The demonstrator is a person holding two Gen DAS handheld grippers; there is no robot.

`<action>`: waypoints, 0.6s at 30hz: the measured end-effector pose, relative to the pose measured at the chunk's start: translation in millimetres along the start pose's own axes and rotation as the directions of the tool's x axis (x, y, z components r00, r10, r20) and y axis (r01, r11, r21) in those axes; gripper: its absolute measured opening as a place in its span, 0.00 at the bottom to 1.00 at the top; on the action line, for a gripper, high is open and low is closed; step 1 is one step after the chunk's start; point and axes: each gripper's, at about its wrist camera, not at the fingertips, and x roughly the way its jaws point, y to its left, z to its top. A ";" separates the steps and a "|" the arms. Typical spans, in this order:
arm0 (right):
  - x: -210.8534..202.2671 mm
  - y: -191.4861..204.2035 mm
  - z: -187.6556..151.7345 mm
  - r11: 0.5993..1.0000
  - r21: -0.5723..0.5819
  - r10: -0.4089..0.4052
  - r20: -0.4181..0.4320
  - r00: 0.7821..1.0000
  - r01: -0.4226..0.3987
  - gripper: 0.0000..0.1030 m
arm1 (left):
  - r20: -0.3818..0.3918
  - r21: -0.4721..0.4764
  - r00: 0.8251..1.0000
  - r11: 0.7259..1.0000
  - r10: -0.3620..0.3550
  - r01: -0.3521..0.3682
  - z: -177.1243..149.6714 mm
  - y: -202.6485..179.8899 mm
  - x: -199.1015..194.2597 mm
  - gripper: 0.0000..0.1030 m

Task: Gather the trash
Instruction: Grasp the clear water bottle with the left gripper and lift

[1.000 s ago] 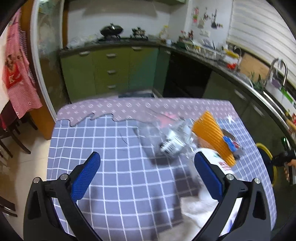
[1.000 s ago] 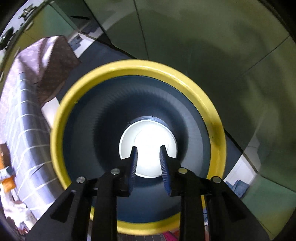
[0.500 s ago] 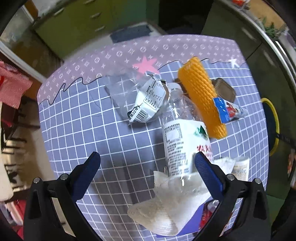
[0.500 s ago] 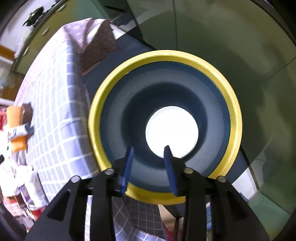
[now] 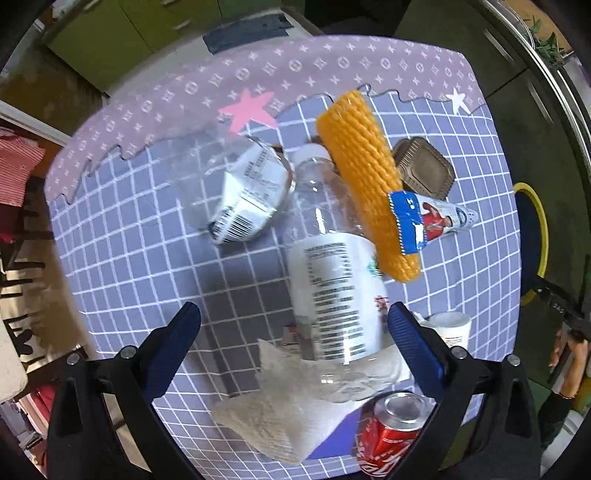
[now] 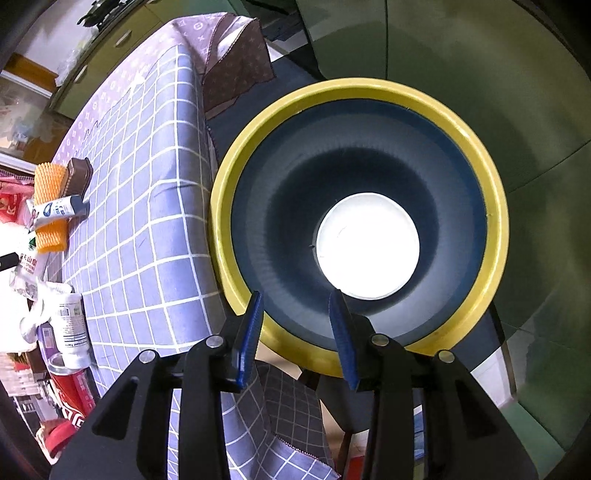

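My left gripper (image 5: 291, 321) is open above the checked table, its jaws either side of a clear plastic bottle (image 5: 332, 291) lying with its cap away from me. Around it lie a crumpled silver wrapper (image 5: 247, 199), an orange foam net (image 5: 365, 181), a blue-and-white tube (image 5: 432, 218), a brown tray (image 5: 424, 170), a white paper napkin (image 5: 295, 413), a red cola can (image 5: 391, 435) and a small white container (image 5: 450, 328). My right gripper (image 6: 295, 321) is open and empty over the rim of a yellow-rimmed dark bin (image 6: 495, 206) with a white bottom (image 6: 367, 245).
The bin stands on the floor by the table's right edge and shows in the left wrist view (image 5: 535, 229). The checked tablecloth (image 6: 147, 192) hangs over the table's side. Green cabinets (image 5: 122, 33) are beyond the table's far end.
My left gripper has tilted down and closed in over the trash pile, the bottle now between its jaws. My right gripper has pulled back from inside the bin and opened wider.
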 end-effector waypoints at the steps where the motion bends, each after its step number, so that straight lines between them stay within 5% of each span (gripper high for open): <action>1: 1.0 0.6 0.6 1.000 -0.001 0.001 -0.002 1.000 -0.001 0.36 | -0.010 0.000 1.000 1.000 -0.003 0.003 0.9 -0.6 2.1 0.94; 9: 16.8 -1.7 10.2 1.000 -0.006 0.014 -0.020 1.000 -0.014 0.36 | -0.109 -0.022 0.990 0.996 -0.087 0.085 5.1 -4.5 29.6 0.92; 18: 21.9 -5.3 11.0 1.000 -0.009 0.018 -0.025 1.000 -0.018 0.36 | -0.154 -0.032 0.980 0.992 -0.125 0.121 17.2 -19.1 53.7 0.62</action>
